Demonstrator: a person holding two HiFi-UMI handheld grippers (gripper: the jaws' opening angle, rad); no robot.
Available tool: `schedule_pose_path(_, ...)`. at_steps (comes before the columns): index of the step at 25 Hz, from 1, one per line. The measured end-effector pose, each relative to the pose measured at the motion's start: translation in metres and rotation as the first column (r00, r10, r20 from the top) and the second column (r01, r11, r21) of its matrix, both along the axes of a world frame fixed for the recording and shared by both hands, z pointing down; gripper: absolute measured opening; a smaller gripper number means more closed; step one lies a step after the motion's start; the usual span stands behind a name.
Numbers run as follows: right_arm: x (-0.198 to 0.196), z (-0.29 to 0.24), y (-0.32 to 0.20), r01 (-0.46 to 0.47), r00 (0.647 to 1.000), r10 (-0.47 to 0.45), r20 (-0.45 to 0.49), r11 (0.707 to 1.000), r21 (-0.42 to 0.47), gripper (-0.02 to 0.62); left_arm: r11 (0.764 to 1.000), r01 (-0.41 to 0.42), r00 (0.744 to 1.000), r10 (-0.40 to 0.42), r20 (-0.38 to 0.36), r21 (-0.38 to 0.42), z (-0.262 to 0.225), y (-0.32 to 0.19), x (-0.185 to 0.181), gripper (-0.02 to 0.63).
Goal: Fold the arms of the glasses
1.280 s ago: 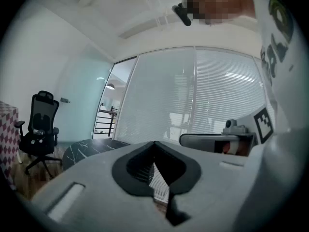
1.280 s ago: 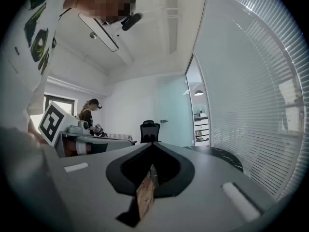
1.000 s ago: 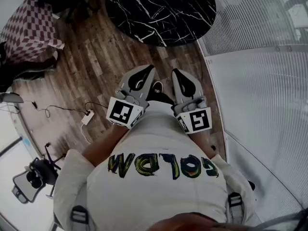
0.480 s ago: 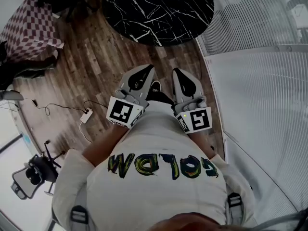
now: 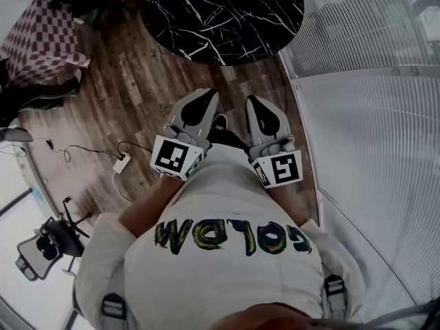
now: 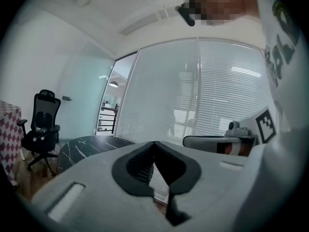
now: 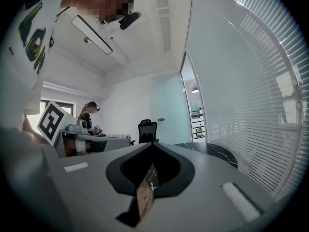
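Ok, pose: both tools held up close to my chest, side by side, a small gap between them, tips pointing fwd toward the table.
L tool [image 5: 202, 95]: closed, jaw tips meet, only a thin slit behind the tips; nothing gripped. Blinds show through the slit in the left gripper view.
R tool [image 5: 254, 102]: closed too, tips together, nothing held; the slit shows floor and a bit of the marble top.
Marker cubes: L cube [image 5: 177, 158] and R cube [image 5: 280, 169] sit at the rear of each tool, right against my white shirt [image 5: 227, 205].
Glasses: can't see them in any view, neither on the table part in frame nor at either tool.
Table [image 5: 227, 12]: round, black marble w/ white veins, just ahead of the tool tips, partly cut off at the top edge of the head view.
Floor [image 5: 130, 81]: wood planks, under both tools.
Right side: glass wall w/ white blinds [image 5: 371, 136], curving along the floor edge.
Left side: checkered cover [image 5: 38, 40] far left, white power strip [image 5: 122, 165] w/ cable on the floor, black office chair [image 5: 45, 249] lower left.
Bkgd: another person [image 7: 88, 114] at a desk, seen small in the right gripper view.
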State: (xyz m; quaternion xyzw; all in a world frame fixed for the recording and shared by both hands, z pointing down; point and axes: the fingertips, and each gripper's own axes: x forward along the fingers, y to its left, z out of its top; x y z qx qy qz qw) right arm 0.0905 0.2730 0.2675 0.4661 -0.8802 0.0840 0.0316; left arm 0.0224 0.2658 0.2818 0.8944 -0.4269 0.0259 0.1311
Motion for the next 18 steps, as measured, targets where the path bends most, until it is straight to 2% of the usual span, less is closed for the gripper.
schedule_pose_path(9, -0.007, 0.006, -0.042, 0.001, 1.0, -0.001, -0.006, 1.0, -0.005, 0.003, 1.0, -0.013, 1.0, 0.013, -0.007, -0.009, 0.008, -0.04, -0.001, 0.002)
schedule_pose_path(18, -0.042, 0.012, -0.131, 0.005, 0.999, -0.006, -0.037, 1.0, -0.024, 0.003, 0.999, -0.023, 0.999, 0.022, -0.033, -0.025, 0.013, -0.132, -0.035, 0.002)
